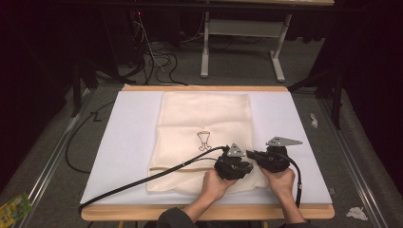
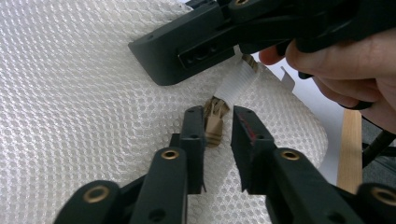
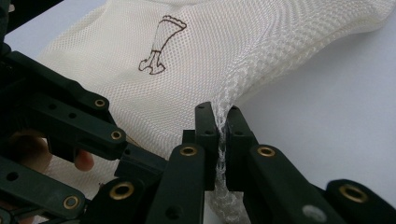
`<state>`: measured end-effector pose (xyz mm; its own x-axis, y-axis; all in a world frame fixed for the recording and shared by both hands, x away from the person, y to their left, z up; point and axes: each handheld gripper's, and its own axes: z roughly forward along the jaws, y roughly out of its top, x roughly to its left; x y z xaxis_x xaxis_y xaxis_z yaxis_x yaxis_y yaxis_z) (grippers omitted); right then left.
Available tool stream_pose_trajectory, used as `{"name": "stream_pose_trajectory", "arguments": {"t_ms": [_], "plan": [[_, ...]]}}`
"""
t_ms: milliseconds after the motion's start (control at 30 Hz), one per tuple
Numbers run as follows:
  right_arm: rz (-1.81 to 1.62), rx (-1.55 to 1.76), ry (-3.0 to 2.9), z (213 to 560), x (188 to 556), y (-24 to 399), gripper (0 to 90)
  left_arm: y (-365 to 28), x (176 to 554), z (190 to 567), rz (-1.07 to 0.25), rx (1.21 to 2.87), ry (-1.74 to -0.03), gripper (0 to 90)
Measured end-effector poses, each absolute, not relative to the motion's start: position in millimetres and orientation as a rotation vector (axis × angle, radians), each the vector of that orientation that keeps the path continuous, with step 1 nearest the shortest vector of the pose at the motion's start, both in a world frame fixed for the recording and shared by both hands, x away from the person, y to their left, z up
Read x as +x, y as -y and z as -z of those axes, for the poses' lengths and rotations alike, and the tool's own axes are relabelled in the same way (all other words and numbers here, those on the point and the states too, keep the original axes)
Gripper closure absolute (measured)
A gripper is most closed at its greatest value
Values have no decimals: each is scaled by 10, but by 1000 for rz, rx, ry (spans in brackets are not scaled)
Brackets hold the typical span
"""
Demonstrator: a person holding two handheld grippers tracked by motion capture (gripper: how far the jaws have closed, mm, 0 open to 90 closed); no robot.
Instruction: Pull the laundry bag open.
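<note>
A cream mesh bag (image 1: 204, 118) with a small dark drawing (image 1: 204, 140) lies flat on the white mat (image 1: 128, 142). Both grippers meet at its near right corner. In the left gripper view, my left gripper (image 2: 217, 126) straddles a tan zipper pull (image 2: 214, 122); a gap still shows beside the pull, so the jaws stand open. My right gripper (image 3: 220, 122) is shut on a bunched fold of the bag's mesh edge (image 3: 223, 140), lifting it slightly. From above, the left gripper (image 1: 240, 167) sits just left of the right gripper (image 1: 254, 155). The right gripper's black jaw (image 2: 187, 51) lies across the mesh ahead.
The mat covers a wooden table (image 1: 142, 212). A black cable (image 1: 142, 178) trails left across the mat from the left gripper. On the floor lie cables (image 1: 157, 61), a green packet (image 1: 14, 207) and crumpled paper (image 1: 356, 213). A white desk frame (image 1: 242, 28) stands behind.
</note>
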<state>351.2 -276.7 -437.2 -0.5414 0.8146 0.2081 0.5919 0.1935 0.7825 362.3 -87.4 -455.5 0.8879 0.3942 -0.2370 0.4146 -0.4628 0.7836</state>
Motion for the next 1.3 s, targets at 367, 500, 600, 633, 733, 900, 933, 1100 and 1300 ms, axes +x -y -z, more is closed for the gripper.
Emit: {"name": "stream_pose_trajectory", "arguments": {"t_ms": [367,500,600,633,733,900,933,1100,1300], "plan": [[-1271,1332,-2219,4373,3514,2762,883,879,3625,4559,45,2100,-592,809],[-1269,1336,-2219,4369,3515,2759,883,885,3628,4571,56,2100,-594,785],[-1270,1336,-2220,4372,3515,2755,883,894,3621,4578,56,2108,-592,806],[-1270,1333,-2220,4372,3516,2756,883,894,3622,4579,54,2110,-593,814],[-1270,1333,-2221,4373,3516,2758,883,891,3630,4575,54,2112,-594,857],[-1272,1334,-2219,4372,3515,2762,883,888,3635,4567,56,2117,-590,863],[-1271,1338,-2219,4372,3513,2763,883,885,3634,4563,53,2118,-587,865],[-1270,1330,-2219,4369,3508,2779,882,873,3626,4544,41,2124,-573,868],[-1265,1334,-2223,4375,3504,2784,883,855,3627,4533,38,2138,-563,868]]}}
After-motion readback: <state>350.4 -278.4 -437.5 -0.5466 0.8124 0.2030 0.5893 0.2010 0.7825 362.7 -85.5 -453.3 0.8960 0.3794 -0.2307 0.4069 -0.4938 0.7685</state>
